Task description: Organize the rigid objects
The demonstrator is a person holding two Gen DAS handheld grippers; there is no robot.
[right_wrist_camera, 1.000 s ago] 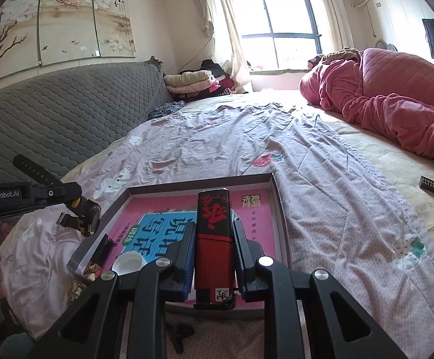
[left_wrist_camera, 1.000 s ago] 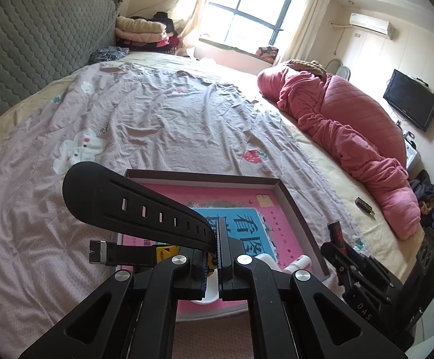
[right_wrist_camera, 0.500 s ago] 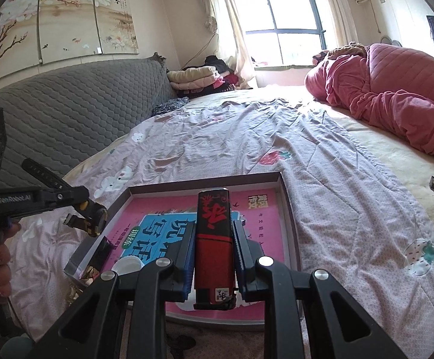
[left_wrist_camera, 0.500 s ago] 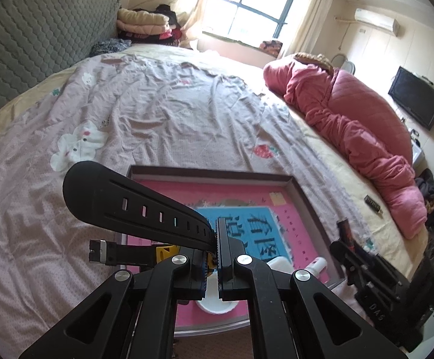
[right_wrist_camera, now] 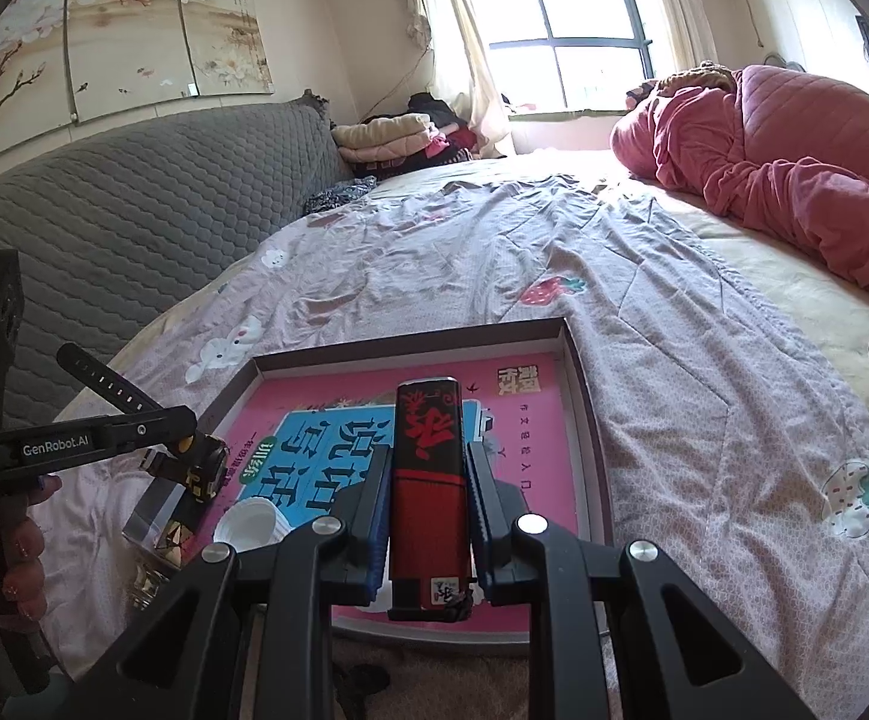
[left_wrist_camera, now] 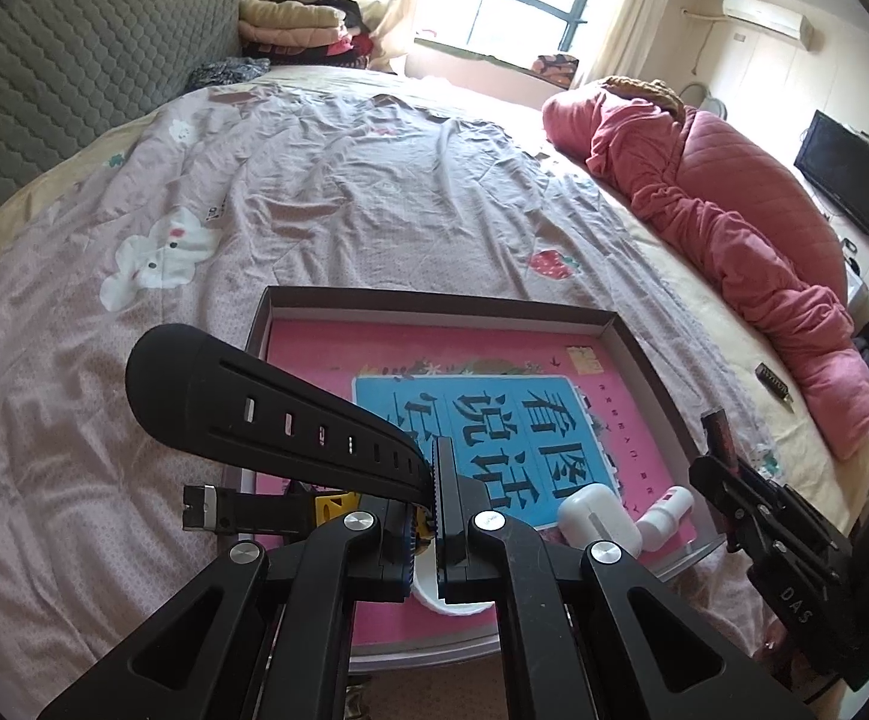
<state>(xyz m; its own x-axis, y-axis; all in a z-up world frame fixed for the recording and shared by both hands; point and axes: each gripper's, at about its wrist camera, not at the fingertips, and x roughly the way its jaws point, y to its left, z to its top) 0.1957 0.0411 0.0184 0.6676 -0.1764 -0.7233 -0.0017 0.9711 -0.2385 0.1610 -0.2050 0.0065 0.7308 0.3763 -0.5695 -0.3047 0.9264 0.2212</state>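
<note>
Gripping a black wristwatch [left_wrist_camera: 266, 414] in closed jaws, the left gripper [left_wrist_camera: 437, 501] hangs above the pink-lined tray [left_wrist_camera: 434, 300] on the bed. The right gripper [right_wrist_camera: 428, 516] clamps a red lighter [right_wrist_camera: 428, 480] upright over the tray's near edge.

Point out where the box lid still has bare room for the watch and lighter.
Free: the tray's far half, from the blue title panel to the far wall. Crowded: near edge, with white cap, earbud case, small bottle.
</note>
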